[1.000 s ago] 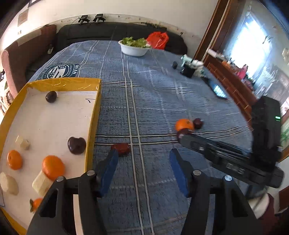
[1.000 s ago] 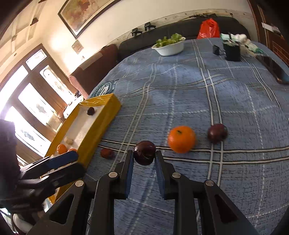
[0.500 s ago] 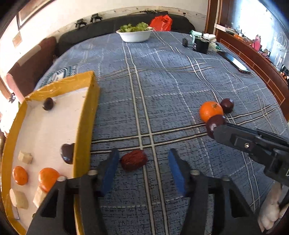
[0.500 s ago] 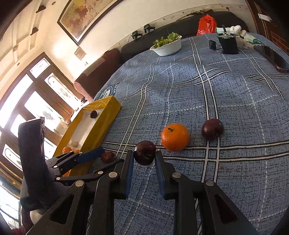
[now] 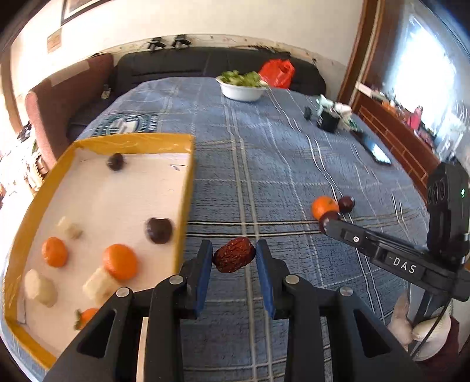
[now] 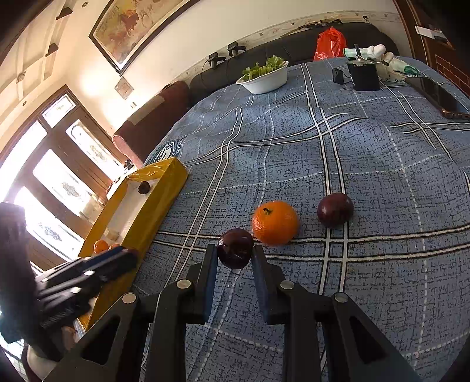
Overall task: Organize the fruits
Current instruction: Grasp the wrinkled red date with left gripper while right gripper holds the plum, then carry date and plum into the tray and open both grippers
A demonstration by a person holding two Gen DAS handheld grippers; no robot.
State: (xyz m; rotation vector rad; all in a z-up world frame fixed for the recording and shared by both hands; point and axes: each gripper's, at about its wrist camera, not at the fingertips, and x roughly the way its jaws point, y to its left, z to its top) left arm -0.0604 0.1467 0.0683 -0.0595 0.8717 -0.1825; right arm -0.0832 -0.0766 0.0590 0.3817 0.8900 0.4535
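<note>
Red-brown date point(image 5: 233, 255) is being clamped by the left hand-held gripper point(image 5: 234, 258) beside the yellow tray point(image 5: 185, 188); the right hand-held gripper point(image 6: 235, 258) is grasping a dark plum point(image 6: 235, 247). Next, probably carrying both into the tray.

A home living room: a framed painting point(image 6: 133, 25) hangs on the cream wall, a dark sofa point(image 5: 205, 69) and a red armchair point(image 5: 63, 101) ring the surface point(image 6: 382, 164) under its blue checked cloth, a bowl of greens point(image 6: 264, 76) stands there, and tall wood-framed windows point(image 6: 53, 176) let in sun.
</note>
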